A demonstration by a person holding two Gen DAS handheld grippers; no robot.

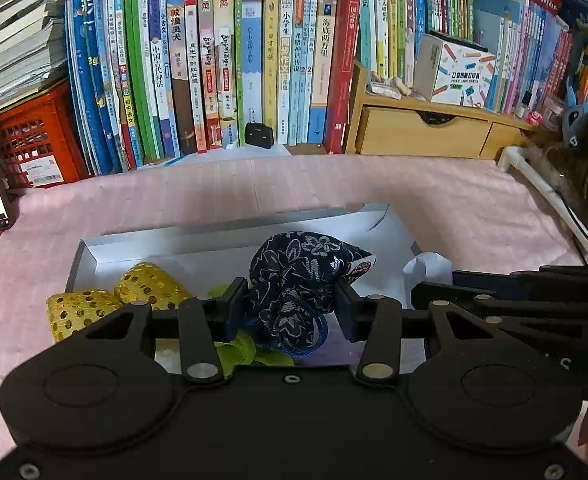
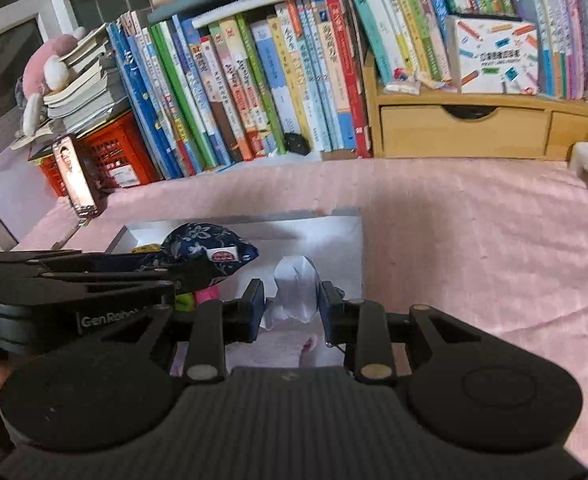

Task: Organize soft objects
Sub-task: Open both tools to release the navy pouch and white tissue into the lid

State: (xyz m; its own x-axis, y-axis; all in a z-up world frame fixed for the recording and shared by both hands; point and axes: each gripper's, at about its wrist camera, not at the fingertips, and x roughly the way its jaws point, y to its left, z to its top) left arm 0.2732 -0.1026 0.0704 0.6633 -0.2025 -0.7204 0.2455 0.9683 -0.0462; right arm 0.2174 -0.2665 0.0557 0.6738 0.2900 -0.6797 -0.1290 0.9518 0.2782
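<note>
The left gripper clamps a navy floral pouch above the shallow white box holding 2 gold sequined pouches. Beside it, the right gripper pinches white crumpled fabric over the same box.

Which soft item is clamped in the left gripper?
The navy floral pouch, between the left gripper pads; the two gold sequinned ones lie loose in the box.

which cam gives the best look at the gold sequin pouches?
Left wrist. Both gold sequin pouches show clearly at the left end of the white box, one hanging over its rim. In the right wrist view only a yellow sliver peeks out behind the left gripper's arm.
</note>
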